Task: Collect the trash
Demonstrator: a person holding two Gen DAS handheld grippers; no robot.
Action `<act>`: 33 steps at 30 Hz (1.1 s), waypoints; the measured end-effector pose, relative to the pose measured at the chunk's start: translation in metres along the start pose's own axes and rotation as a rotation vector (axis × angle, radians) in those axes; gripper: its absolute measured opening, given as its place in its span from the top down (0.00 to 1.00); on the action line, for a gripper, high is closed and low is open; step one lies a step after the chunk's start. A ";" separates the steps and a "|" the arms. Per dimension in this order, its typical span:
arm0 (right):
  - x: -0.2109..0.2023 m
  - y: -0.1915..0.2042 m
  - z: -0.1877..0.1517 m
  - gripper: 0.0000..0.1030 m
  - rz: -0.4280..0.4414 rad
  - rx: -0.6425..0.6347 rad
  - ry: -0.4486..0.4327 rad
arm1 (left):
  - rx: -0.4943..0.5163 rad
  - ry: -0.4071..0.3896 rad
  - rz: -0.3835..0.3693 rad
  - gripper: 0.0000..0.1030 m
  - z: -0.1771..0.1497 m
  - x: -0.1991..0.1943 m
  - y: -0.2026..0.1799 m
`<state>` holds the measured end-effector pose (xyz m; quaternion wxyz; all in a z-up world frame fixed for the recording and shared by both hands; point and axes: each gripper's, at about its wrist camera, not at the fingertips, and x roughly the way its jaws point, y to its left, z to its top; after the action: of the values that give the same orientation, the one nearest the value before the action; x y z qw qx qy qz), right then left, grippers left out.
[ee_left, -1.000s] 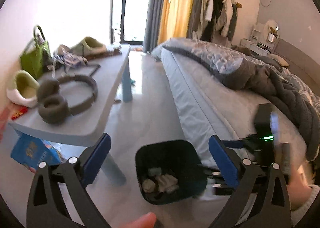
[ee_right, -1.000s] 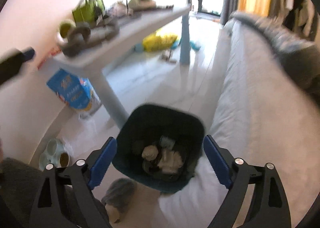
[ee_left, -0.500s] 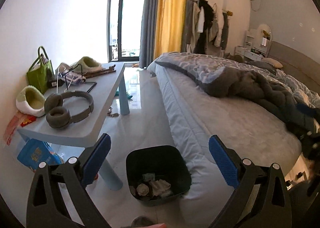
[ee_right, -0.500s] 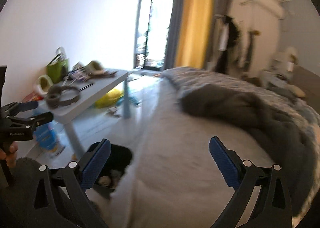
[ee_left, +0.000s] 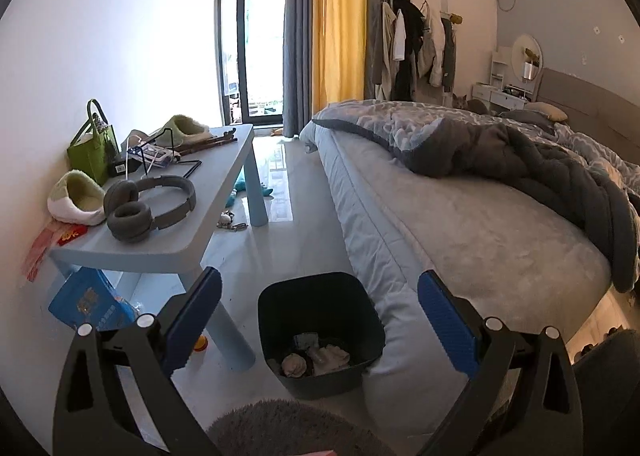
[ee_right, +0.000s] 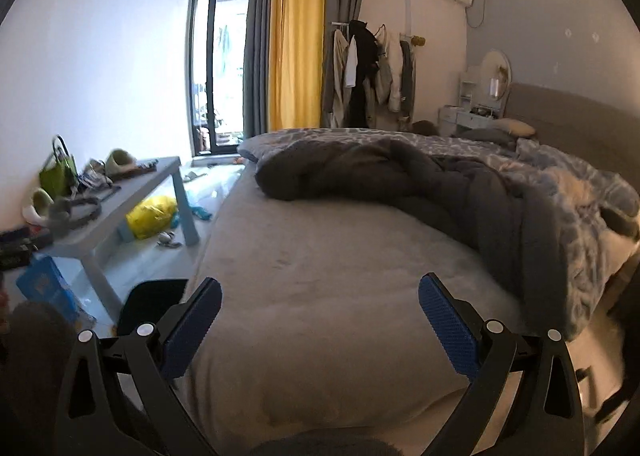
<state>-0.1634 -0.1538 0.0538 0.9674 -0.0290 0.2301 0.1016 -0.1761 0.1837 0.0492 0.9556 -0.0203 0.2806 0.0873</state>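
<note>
A black trash bin (ee_left: 320, 320) stands on the floor between the low blue table (ee_left: 192, 216) and the bed (ee_left: 460, 240). Crumpled paper and wrappers (ee_left: 316, 356) lie at its bottom. My left gripper (ee_left: 320, 308) hovers above and before the bin, open, nothing between its blue pads. My right gripper (ee_right: 320, 308) is open too and points over the grey bed (ee_right: 340, 256), with nothing held. From the right wrist view only a dark corner of the bin (ee_right: 152, 300) shows at the lower left.
On the table lie grey headphones (ee_left: 148, 204), a slipper (ee_left: 76, 198), a green bag (ee_left: 90, 152) and small items. A blue packet (ee_left: 86, 302) sits under the table, a yellow bag (ee_right: 152, 214) beside it. A rumpled grey duvet (ee_right: 420, 180) covers the bed. A dark fuzzy slipper (ee_left: 288, 428) is near.
My right gripper rose from over the bin and swung right, now facing the bed. My left gripper drew back, so the bin looks smaller and the right gripper has left its view.
</note>
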 end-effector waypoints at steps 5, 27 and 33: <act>0.004 -0.005 -0.005 0.03 0.048 0.009 0.019 | -0.015 0.030 -0.007 0.03 -0.003 0.005 -0.003; 0.002 -0.007 -0.004 0.03 0.123 0.036 0.024 | -0.002 0.052 -0.027 0.03 -0.008 0.008 -0.010; 0.003 -0.008 -0.004 0.03 0.125 0.037 0.024 | -0.005 0.053 -0.028 0.03 -0.009 0.007 -0.011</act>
<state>-0.1615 -0.1612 0.0489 0.9568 0.0024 0.2448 0.1571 -0.1731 0.1731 0.0381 0.9490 -0.0289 0.3052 0.0740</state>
